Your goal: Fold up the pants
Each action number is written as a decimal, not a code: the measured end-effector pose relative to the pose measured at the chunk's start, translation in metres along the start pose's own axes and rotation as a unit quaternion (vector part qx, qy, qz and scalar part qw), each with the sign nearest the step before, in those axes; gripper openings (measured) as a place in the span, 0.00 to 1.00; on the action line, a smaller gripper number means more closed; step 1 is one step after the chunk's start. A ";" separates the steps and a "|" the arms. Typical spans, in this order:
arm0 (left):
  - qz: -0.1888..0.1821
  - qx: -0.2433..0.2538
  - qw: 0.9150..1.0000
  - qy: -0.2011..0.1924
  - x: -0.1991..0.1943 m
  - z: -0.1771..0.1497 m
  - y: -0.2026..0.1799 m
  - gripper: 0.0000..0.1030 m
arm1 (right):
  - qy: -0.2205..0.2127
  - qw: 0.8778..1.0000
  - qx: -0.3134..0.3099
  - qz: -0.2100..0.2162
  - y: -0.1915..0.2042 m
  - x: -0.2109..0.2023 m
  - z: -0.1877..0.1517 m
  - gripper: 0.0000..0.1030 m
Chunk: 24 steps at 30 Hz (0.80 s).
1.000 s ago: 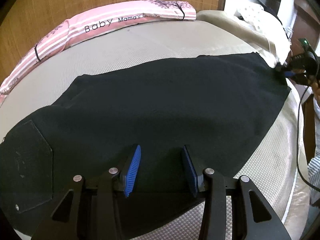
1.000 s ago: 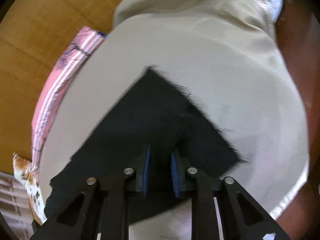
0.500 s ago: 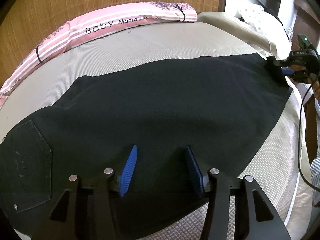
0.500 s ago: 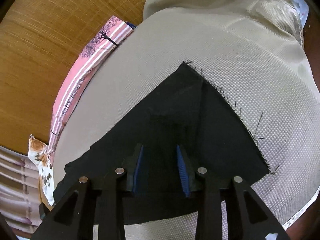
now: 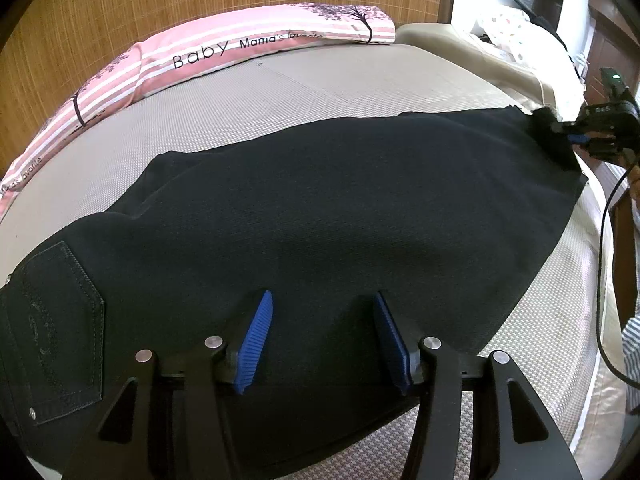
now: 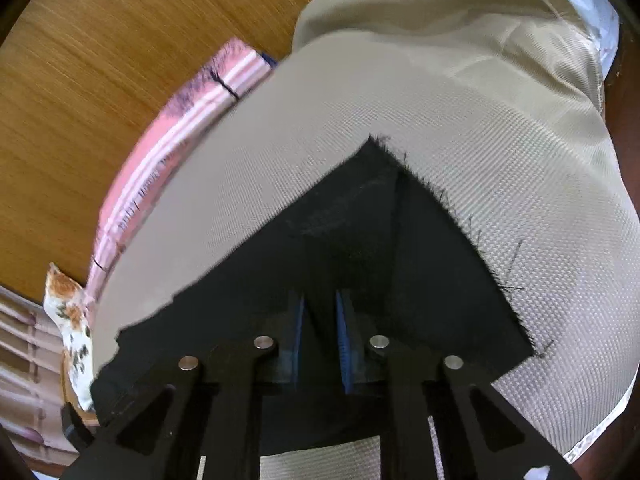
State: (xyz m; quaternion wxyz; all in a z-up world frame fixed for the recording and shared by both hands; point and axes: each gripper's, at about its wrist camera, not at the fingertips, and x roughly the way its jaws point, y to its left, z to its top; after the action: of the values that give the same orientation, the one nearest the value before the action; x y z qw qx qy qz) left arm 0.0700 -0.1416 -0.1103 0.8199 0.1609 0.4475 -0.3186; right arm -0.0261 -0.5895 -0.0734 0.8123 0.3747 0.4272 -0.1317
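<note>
Pants (image 5: pixel 340 208) spread across the bed (image 5: pixel 304 92).
I see the pillow (image 5: pixel 240 48) behind them, my right gripper (image 5: pixel 576 136) at their far end.

The black pants (image 5: pixel 320 208) are cut off at the left and bottom edges of the left wrist view, so the waist does not show whole. In the right wrist view the right gripper (image 6: pixel 320 332) covers the cloth under it, and whether its blue pads (image 6: pixel 343 344) really press a fold is hard to tell. The pink pillow (image 6: pixel 168 148) there is blurred, its letters unreadable.
</note>
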 end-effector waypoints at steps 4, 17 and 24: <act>0.000 0.000 1.000 0.000 0.000 0.001 0.001 0.53 | -0.043 0.999 0.024 -0.012 -0.015 -0.029 0.000 0.08; 0.000 -0.002 1.000 -0.001 0.000 0.000 0.002 0.53 | -0.042 0.992 0.098 -0.061 -0.069 -0.031 -0.020 0.06; -0.003 -0.002 1.000 0.006 -0.002 0.000 0.005 0.53 | -0.065 0.988 0.049 -0.127 -0.046 -0.043 -0.026 0.03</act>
State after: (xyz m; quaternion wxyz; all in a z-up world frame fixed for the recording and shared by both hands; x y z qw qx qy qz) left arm 0.0723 -0.1372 -0.1092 0.8168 0.1593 0.4533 -0.3193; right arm -0.0923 -0.6062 -0.0710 0.7956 0.3473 0.4105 -0.2791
